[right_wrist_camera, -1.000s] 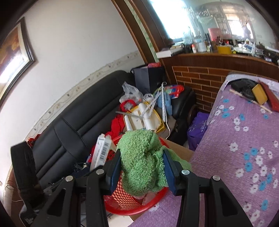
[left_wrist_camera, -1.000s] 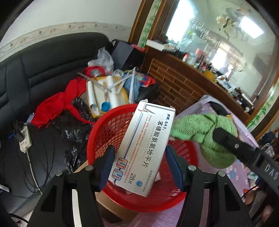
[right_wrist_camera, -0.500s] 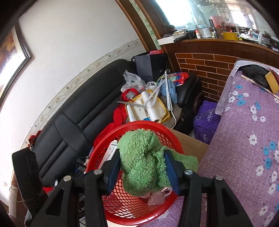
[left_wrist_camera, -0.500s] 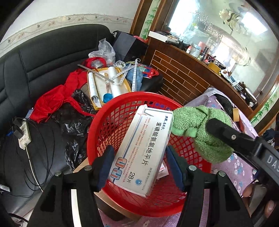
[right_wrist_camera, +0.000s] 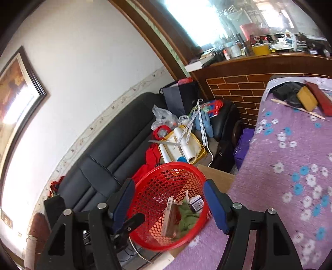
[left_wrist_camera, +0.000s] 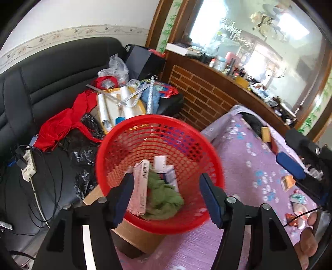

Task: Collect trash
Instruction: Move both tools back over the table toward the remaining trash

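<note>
- Your left hand-held gripper (left_wrist_camera: pixel 167 197) & right hand-held gripper (right_wrist_camera: pixel 169 204): both spread, nothing held, above red basket (left_wrist_camera: pixel 116 133).
- White box (left_wrist_camera: pixel 141 187) and green cloth (left_wrist_camera: pixel 164 197) lie inside basket.
- Remaining wrappers (left_wrist_camera: pixel 296 198) lie on purple bench cloth (left_wrist_camera: pixel 238 145), to your right; right hand-held gripper nearer, I judge.

We saw a black leather sofa (right_wrist_camera: pixel 116 157) against a white wall (right_wrist_camera: pixel 87 68) with a framed picture (right_wrist_camera: pixel 14 91), a brick-patterned wooden counter (right_wrist_camera: pixel 249 83) under bright windows (right_wrist_camera: pixel 199 18), and a purple flowered tablecloth (right_wrist_camera: pixel 290 166).
</note>
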`<state>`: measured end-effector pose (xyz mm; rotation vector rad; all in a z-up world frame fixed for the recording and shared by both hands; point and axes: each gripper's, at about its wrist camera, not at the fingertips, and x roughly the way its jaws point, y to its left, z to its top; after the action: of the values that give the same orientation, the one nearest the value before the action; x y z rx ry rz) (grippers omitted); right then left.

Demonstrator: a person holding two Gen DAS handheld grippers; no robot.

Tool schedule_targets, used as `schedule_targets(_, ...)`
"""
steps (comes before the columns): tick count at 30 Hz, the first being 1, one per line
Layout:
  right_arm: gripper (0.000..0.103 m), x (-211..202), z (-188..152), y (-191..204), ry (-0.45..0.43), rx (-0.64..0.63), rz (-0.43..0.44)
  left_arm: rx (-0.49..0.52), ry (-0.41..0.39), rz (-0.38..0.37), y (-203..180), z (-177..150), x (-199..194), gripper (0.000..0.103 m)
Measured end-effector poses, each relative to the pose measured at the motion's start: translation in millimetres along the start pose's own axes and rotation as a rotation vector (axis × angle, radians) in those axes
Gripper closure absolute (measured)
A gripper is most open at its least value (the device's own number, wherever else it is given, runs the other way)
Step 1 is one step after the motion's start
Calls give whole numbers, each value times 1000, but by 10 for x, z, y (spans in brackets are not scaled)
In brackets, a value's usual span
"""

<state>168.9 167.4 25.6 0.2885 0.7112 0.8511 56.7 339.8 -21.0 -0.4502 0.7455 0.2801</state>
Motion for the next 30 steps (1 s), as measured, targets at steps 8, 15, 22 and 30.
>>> schedule_targets(8,24,-1219,-213,-283,-120,6,-66,111,-74,-194,-814,-365,-553,23)
schedule_targets(15,16,-2317,-346,-713,-213,1,-181,241,-42,-338,-1787,-740,-802,21)
schedule_targets(22,16,-3182,-415,-1225,-289,73,-242,335,44,-408,-2582,-1026,-773,21)
schedule_targets(30,16,-3631,-433,-1873,-309,168,-287,359,136,-423,-3141,-1209,-569,21)
